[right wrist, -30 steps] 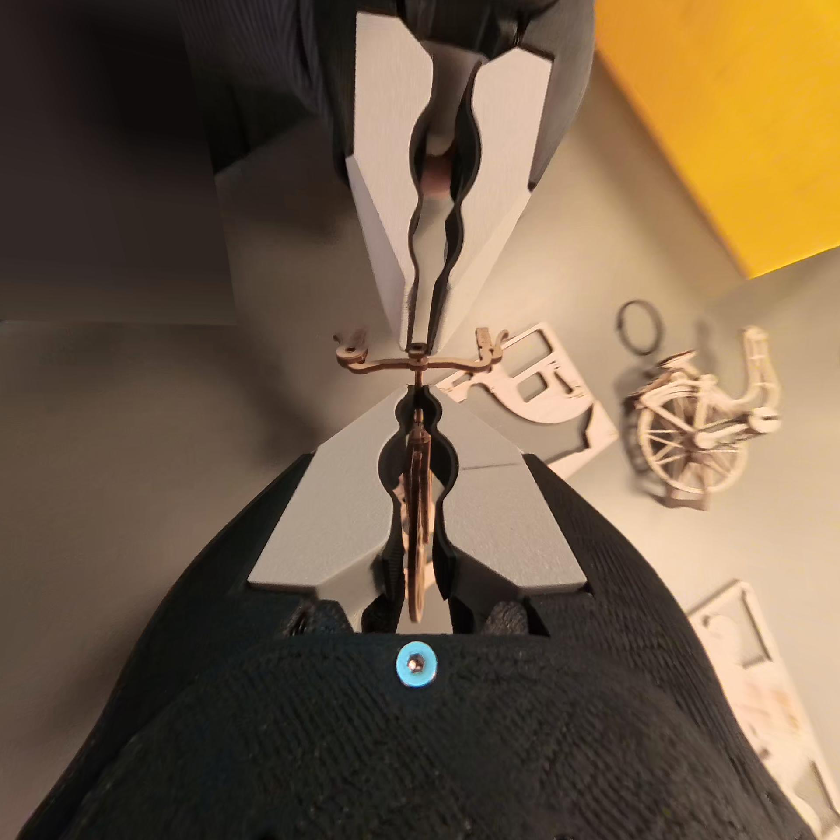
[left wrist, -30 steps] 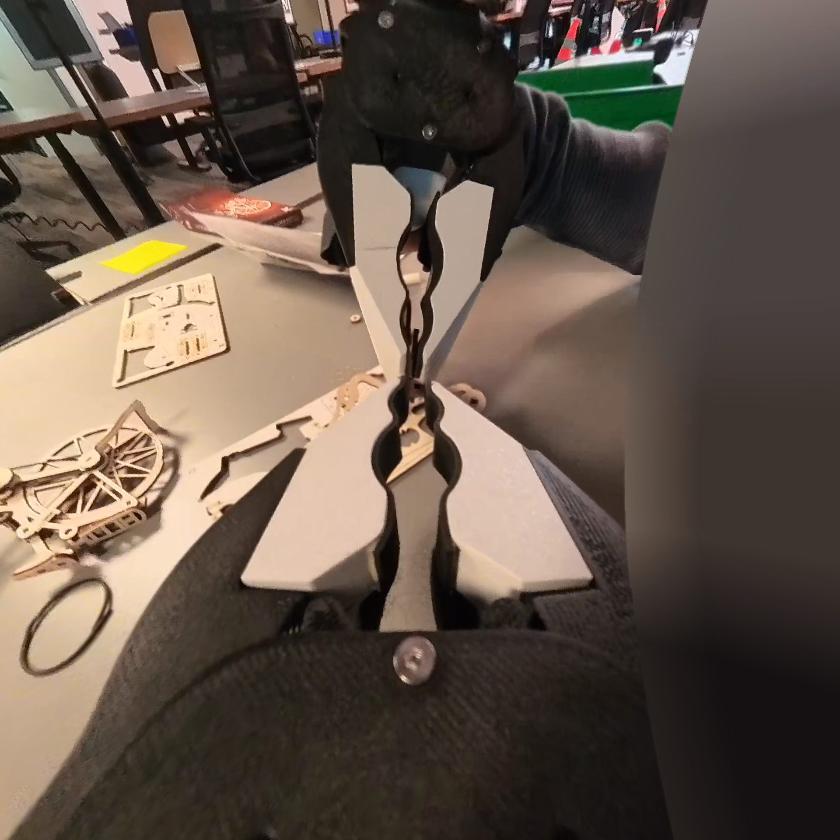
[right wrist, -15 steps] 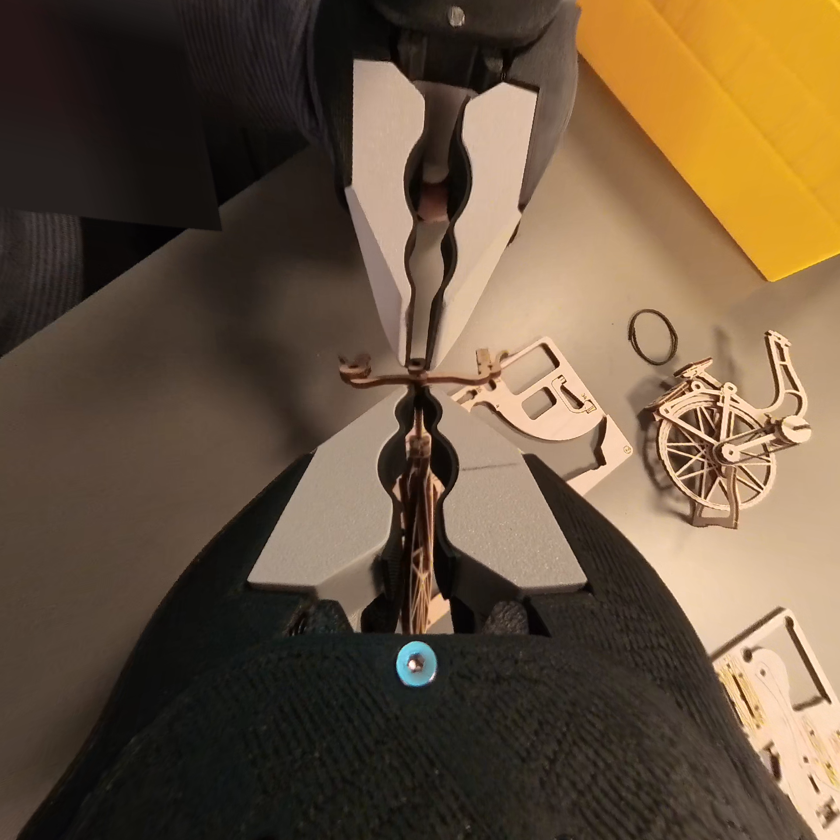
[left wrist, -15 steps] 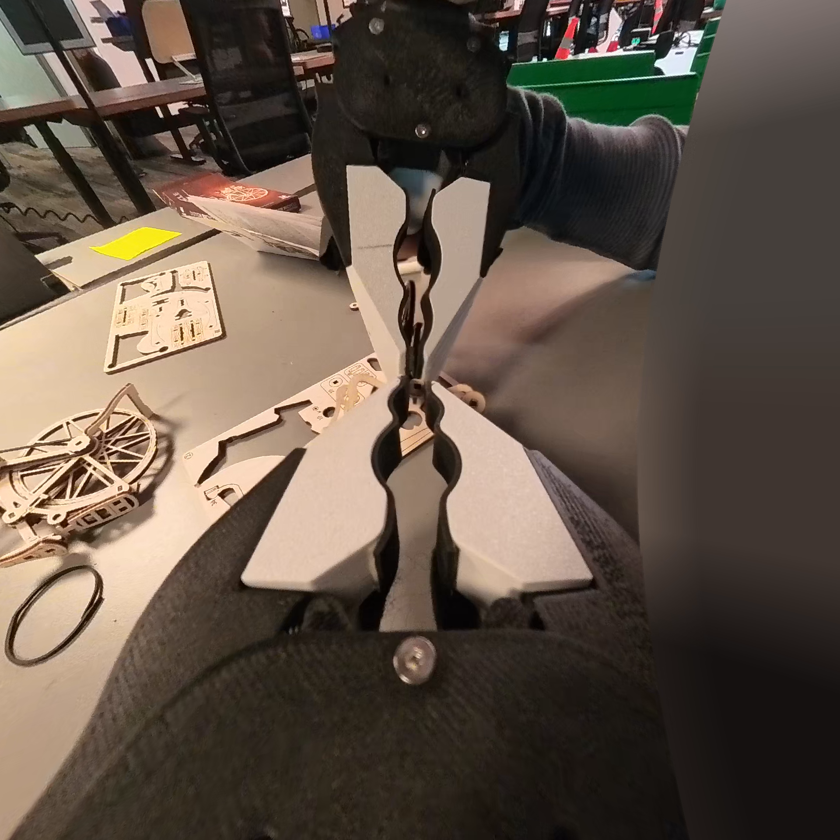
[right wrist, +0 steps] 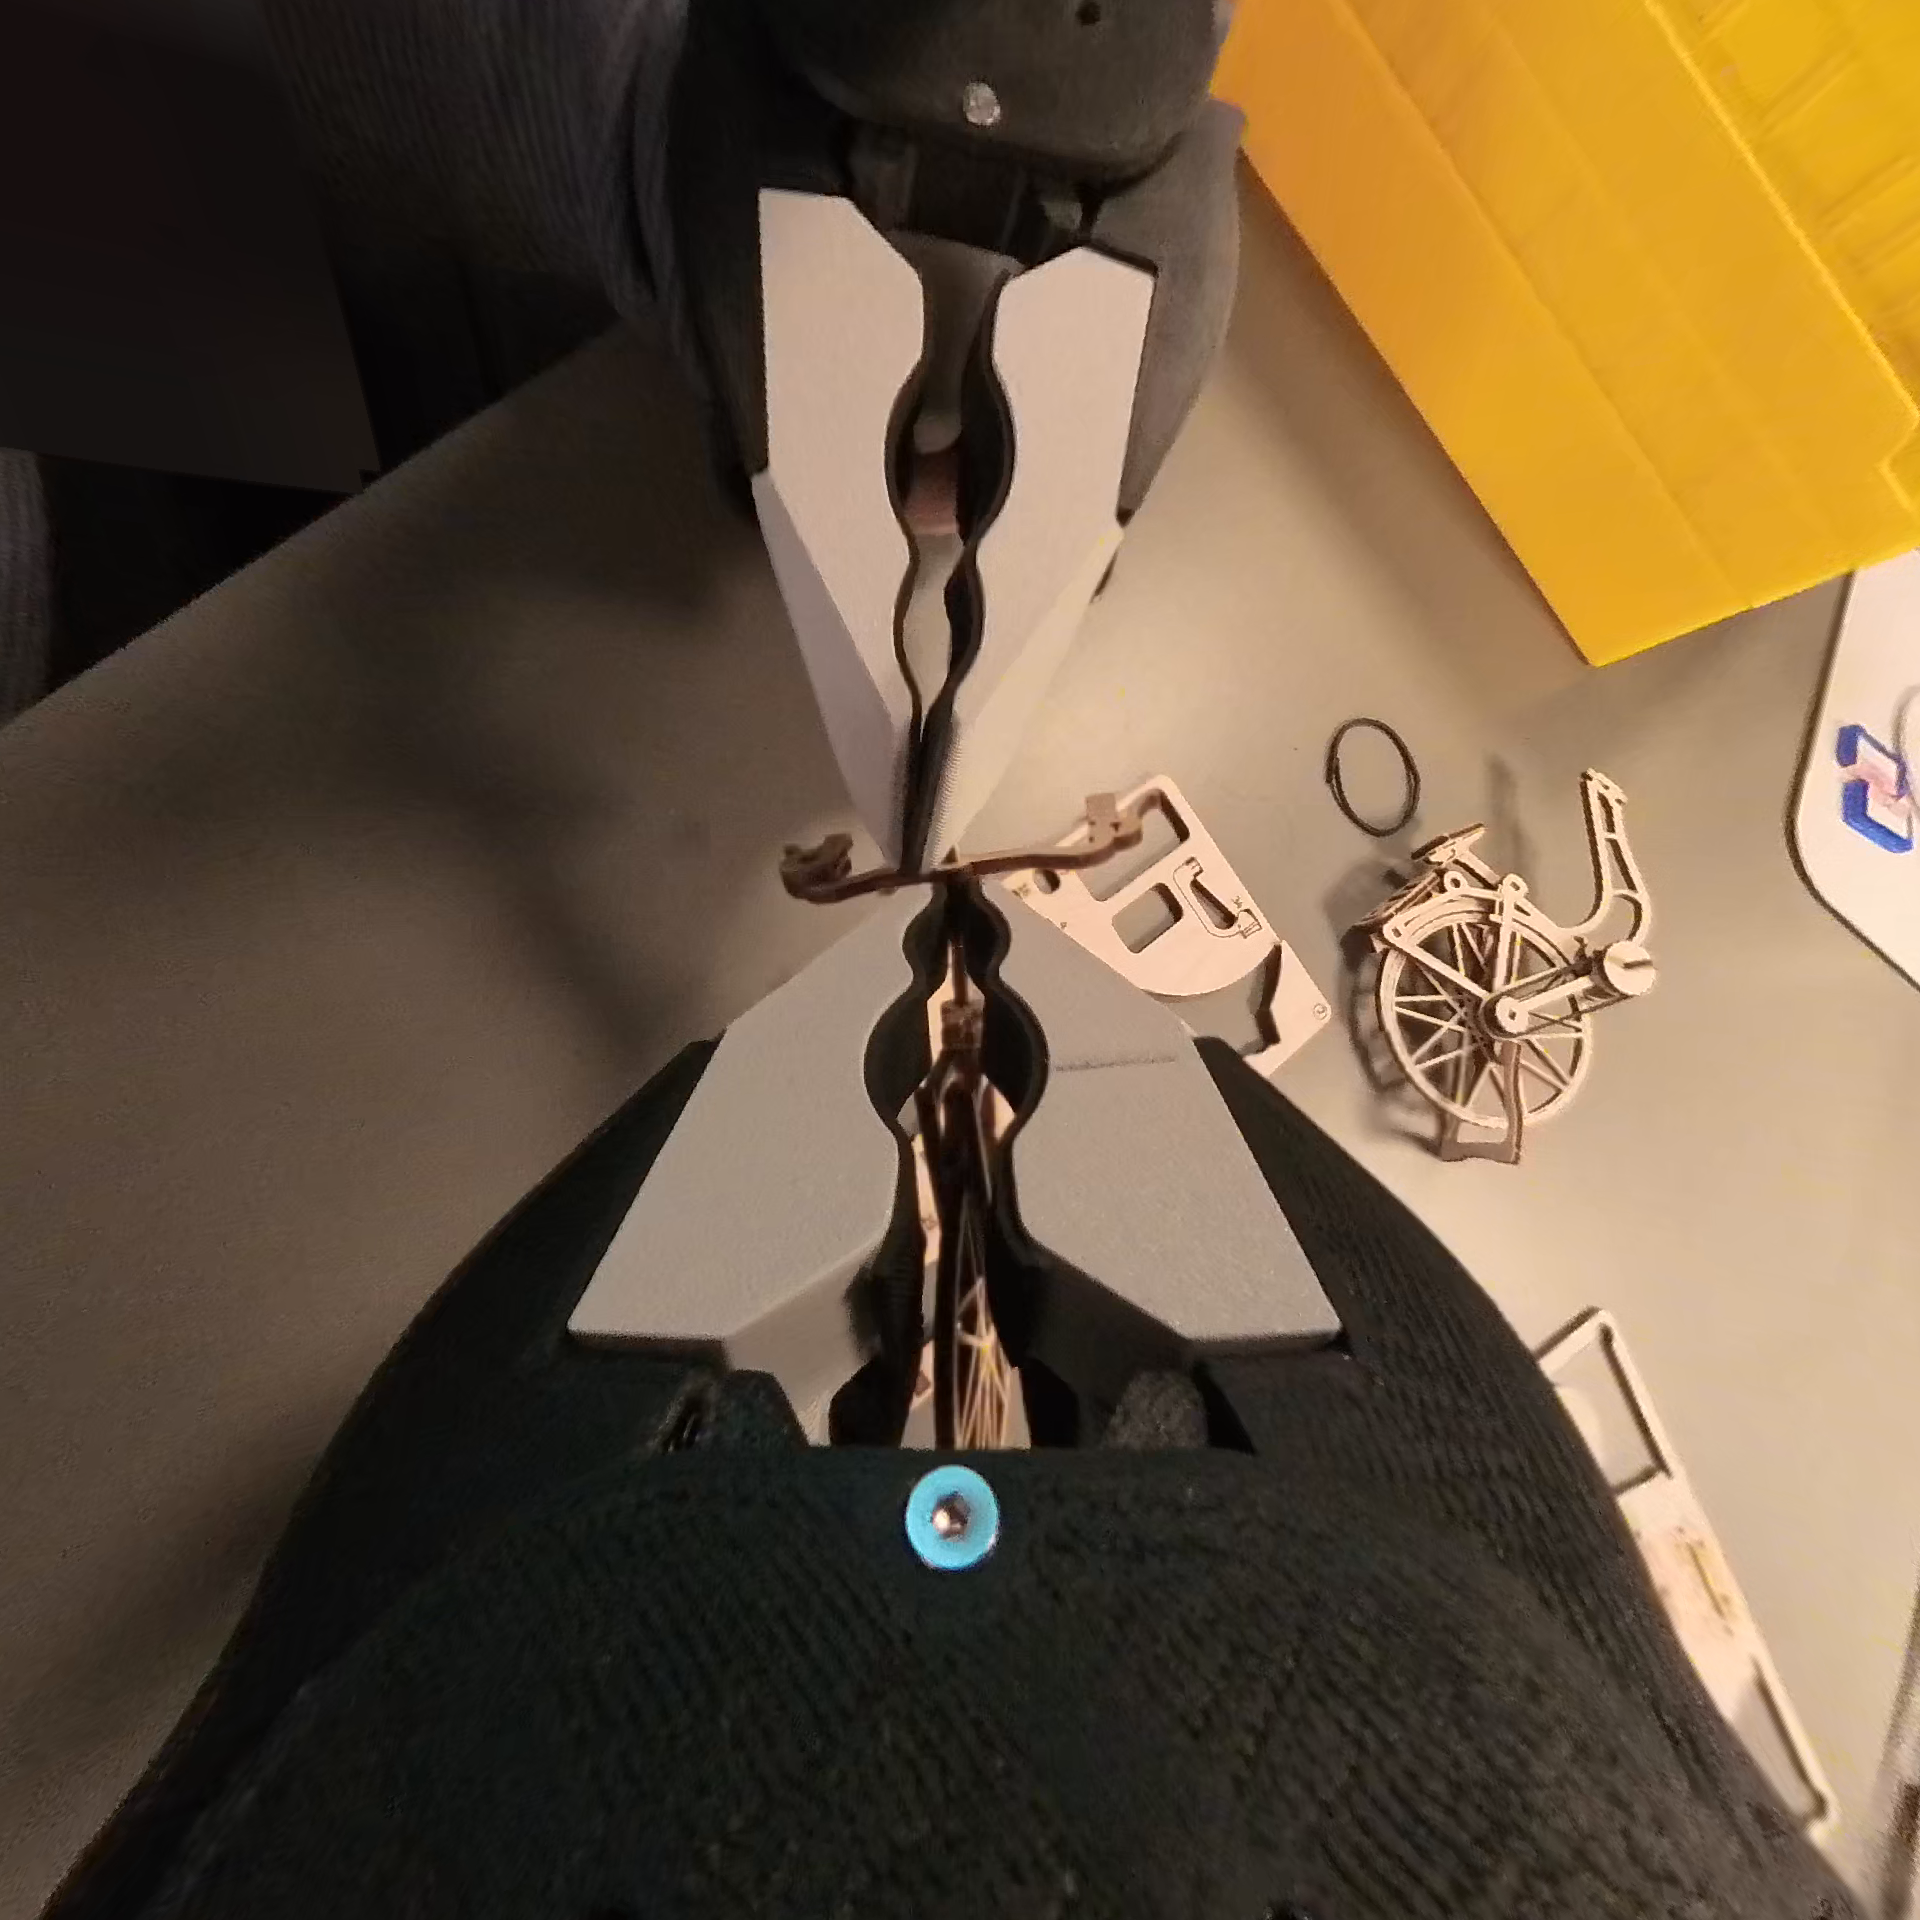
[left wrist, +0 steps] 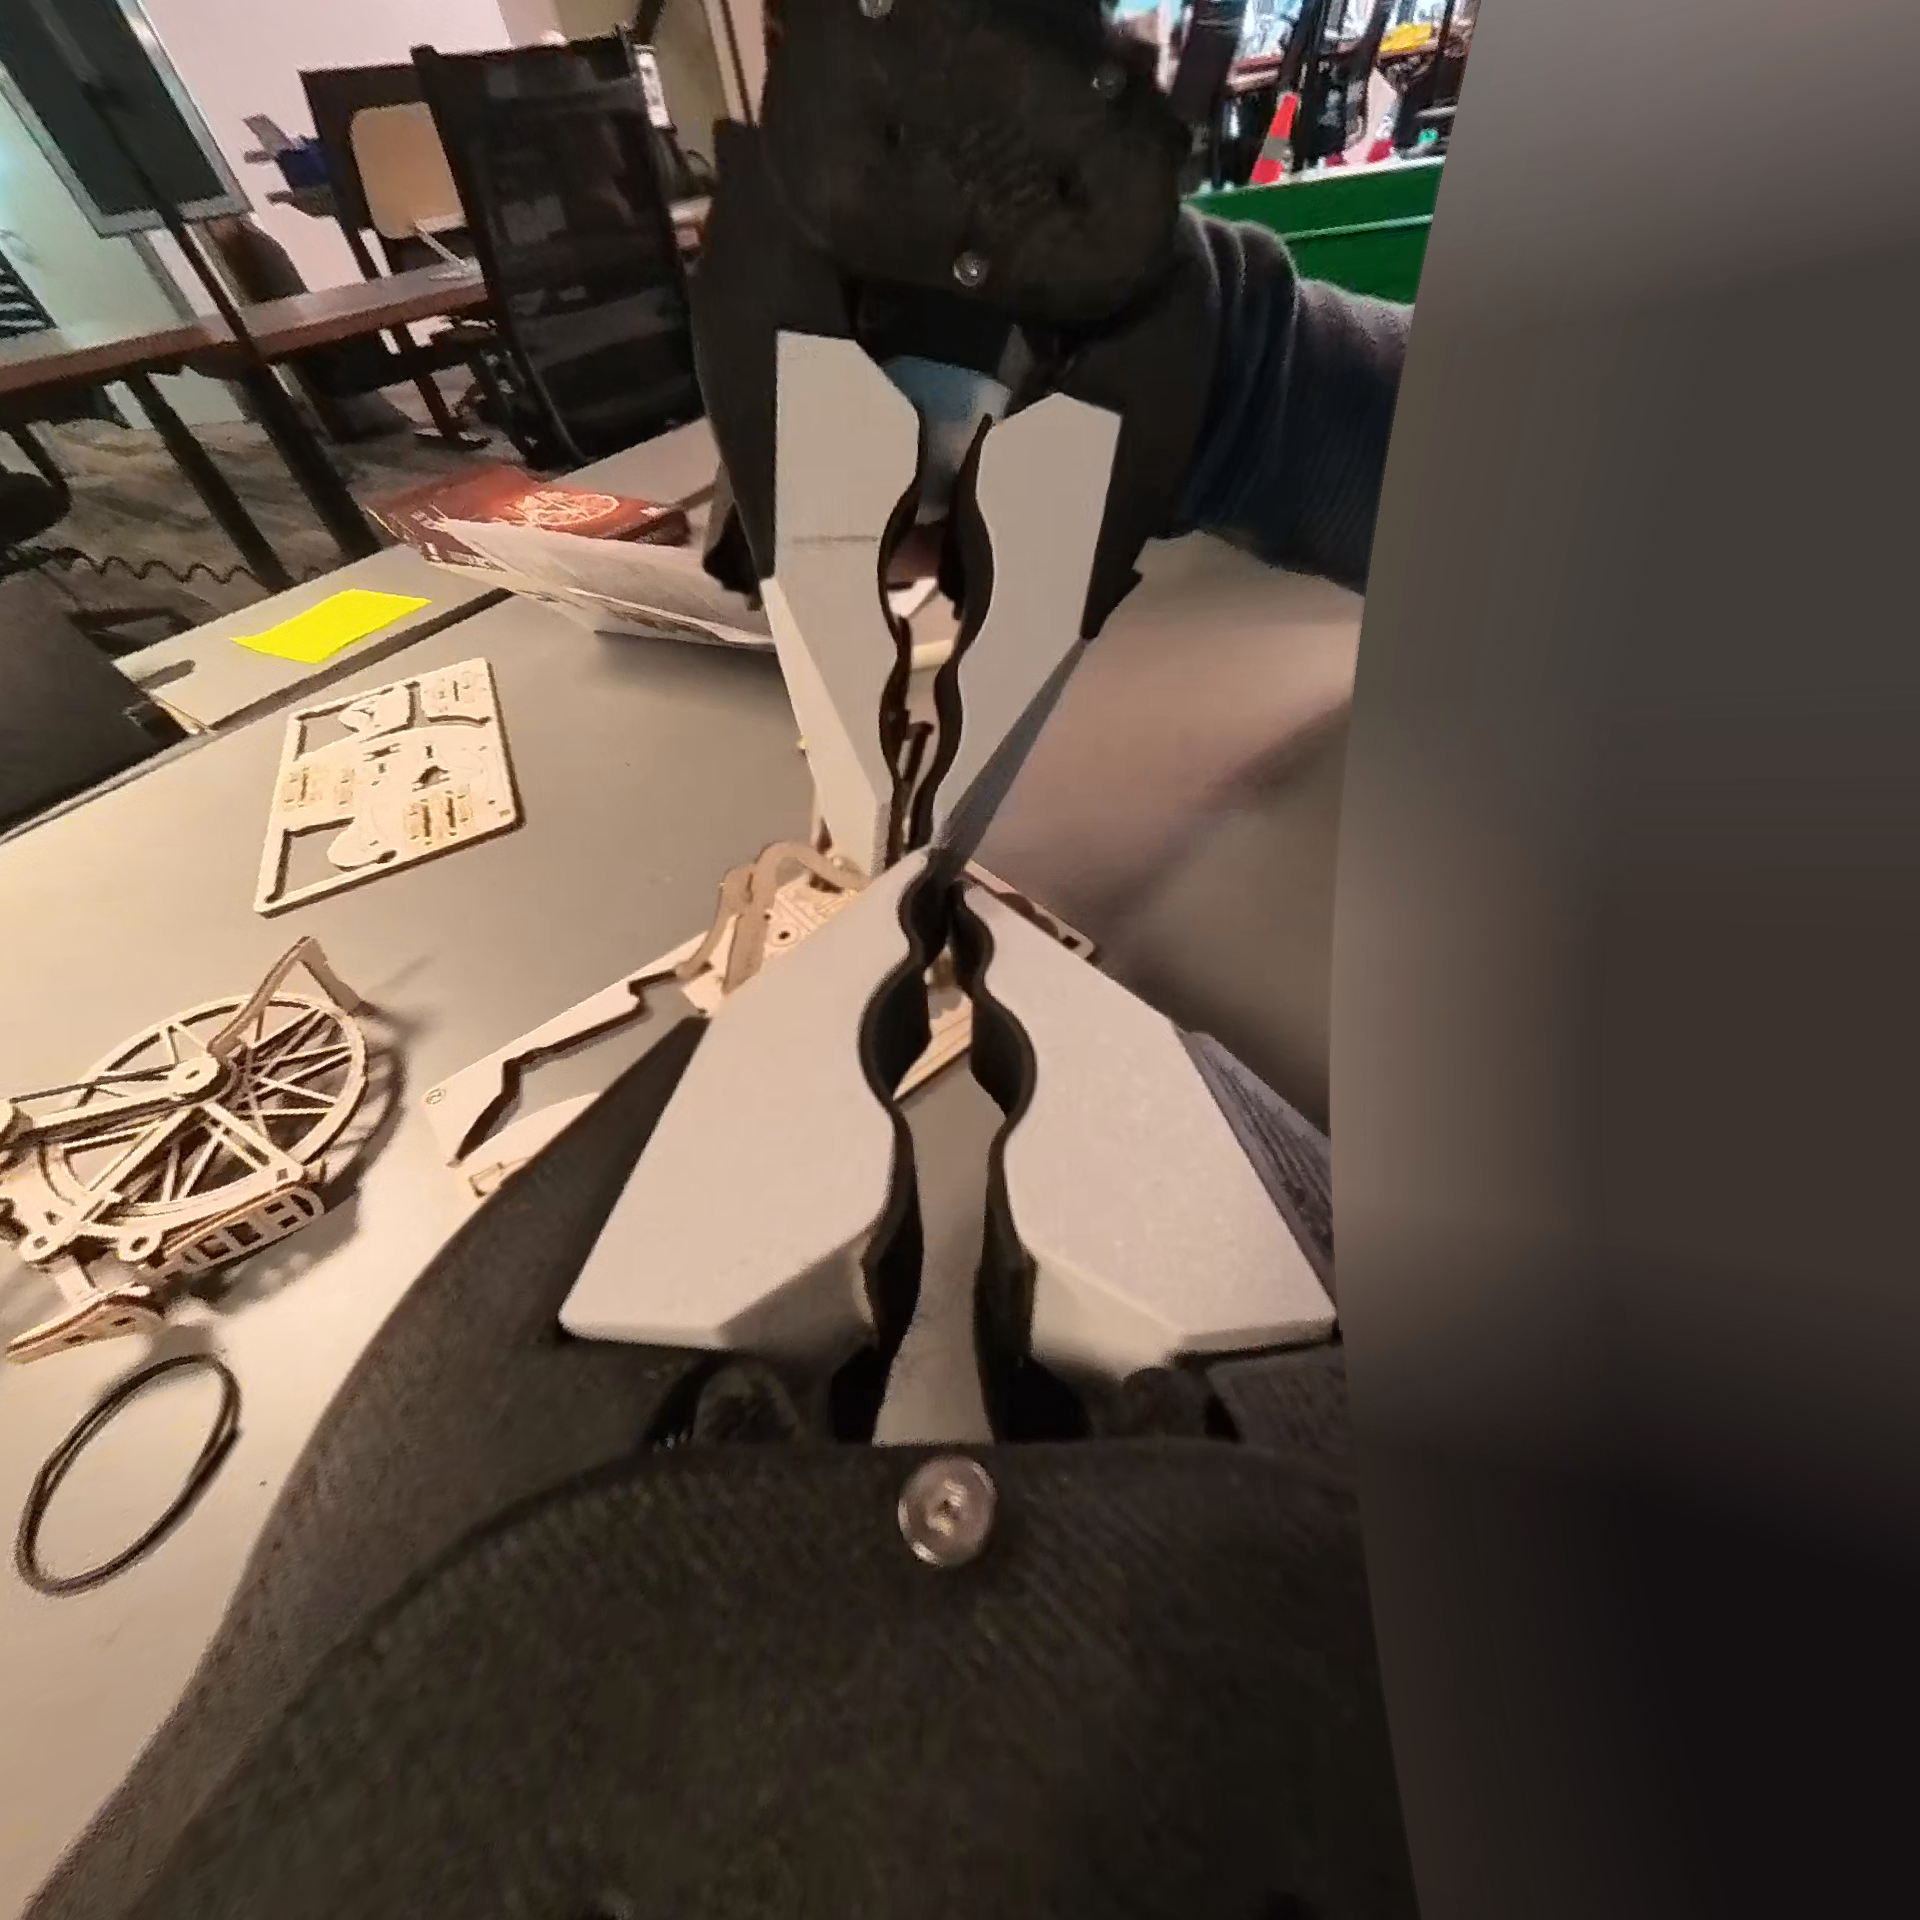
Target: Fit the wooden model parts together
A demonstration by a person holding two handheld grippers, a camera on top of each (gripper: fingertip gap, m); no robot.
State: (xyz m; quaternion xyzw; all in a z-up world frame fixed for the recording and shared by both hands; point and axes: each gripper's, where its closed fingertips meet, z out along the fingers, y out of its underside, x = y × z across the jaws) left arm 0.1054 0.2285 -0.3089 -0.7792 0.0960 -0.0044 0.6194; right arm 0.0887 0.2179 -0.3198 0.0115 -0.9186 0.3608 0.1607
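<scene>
R tool (right wrist: 951, 914) & L tool (right wrist: 920, 842) meet tip to tip above table (right wrist: 364, 831), handlebar part (right wrist: 966, 883) btwn them. To the right on table: cut-out sheet (right wrist: 1174, 935), then wheel assembly (right wrist: 1496, 997), rubber ring (right wrist: 1374, 790) behind it.

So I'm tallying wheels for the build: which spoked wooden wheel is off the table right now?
The spoked wheel clamped edge-on in the right gripper is off the table. The other wheel lies flat in the partly built bike frame, to the right.
</scene>
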